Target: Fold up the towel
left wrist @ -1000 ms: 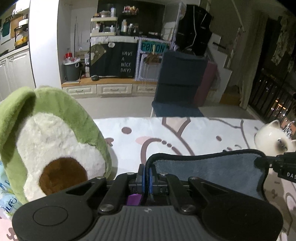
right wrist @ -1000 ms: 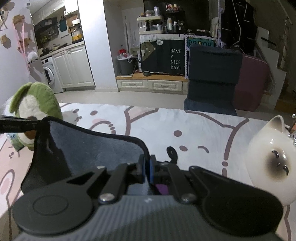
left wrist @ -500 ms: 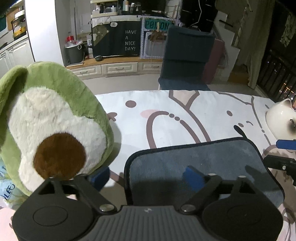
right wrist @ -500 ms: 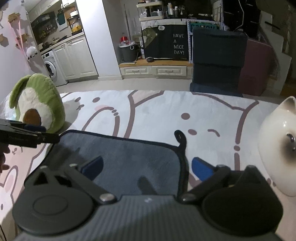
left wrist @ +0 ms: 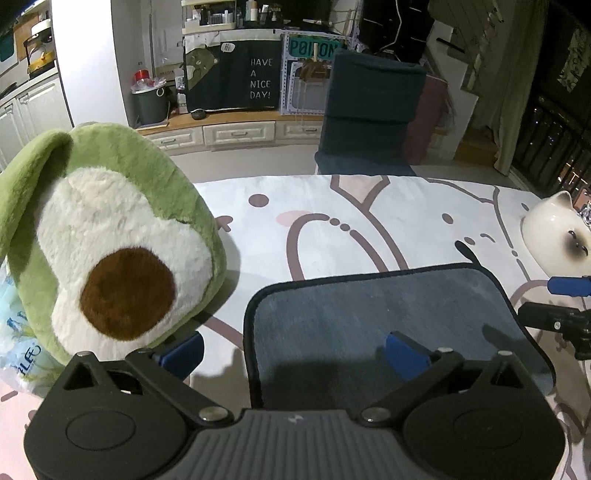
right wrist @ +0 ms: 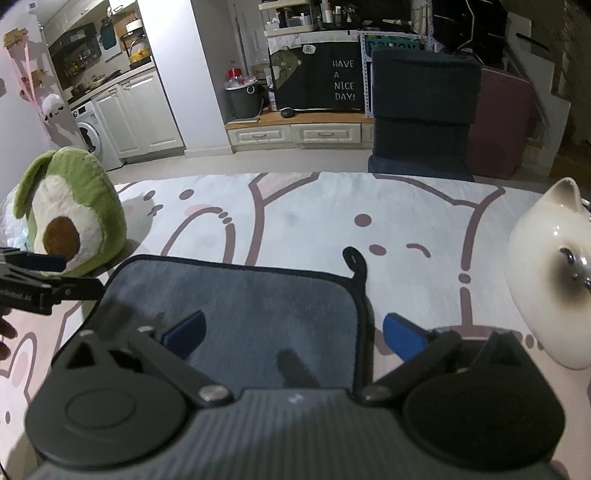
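The soft, light grey-blue plush towel with dark piping (right wrist: 236, 317) lies flat on the tabletop's near edge. Left gripper (left wrist: 295, 354) and right gripper (right wrist: 295, 332) are spread, empty; corners likely offer the best pinch.

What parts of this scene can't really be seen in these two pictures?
- Towel: its near edge is hidden behind the left gripper in the left wrist view, and behind the right gripper in the right wrist view.
- Cat-shaped pot: cut off by the right edge in both views.
- Blue packet behind the avocado plush: mostly hidden, print unreadable.
- Back shelf items: too small to identify.
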Available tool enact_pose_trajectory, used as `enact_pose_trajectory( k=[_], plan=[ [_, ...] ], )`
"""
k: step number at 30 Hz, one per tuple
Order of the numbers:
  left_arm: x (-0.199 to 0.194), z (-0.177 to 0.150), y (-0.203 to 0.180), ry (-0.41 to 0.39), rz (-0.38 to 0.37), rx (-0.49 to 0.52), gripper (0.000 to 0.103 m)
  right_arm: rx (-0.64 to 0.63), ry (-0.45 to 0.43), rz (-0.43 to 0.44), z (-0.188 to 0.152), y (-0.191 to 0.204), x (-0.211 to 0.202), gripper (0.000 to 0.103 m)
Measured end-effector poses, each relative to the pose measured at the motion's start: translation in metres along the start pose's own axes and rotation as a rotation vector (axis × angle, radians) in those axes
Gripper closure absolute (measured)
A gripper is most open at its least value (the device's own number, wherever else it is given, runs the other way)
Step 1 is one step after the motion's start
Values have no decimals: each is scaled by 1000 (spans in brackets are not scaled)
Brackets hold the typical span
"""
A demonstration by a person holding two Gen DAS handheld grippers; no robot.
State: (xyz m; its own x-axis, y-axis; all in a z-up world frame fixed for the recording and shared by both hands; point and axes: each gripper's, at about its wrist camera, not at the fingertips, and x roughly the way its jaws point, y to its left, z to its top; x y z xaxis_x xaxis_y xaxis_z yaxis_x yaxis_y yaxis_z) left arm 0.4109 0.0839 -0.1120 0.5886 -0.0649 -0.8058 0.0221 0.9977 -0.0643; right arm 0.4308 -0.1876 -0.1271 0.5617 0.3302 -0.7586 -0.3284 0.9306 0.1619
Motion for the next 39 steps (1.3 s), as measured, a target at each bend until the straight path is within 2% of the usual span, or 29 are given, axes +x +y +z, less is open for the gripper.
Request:
enact_pose_trajectory(
  k=[14,39],
  plan=[
    [-30,-8,-11,-3,17,-5,0,12,20,-26,-8,5,-23,0],
    [-103,-40,-38,-41,36,8,0,8,-36,-50,-30,28,-100,0]
  ],
)
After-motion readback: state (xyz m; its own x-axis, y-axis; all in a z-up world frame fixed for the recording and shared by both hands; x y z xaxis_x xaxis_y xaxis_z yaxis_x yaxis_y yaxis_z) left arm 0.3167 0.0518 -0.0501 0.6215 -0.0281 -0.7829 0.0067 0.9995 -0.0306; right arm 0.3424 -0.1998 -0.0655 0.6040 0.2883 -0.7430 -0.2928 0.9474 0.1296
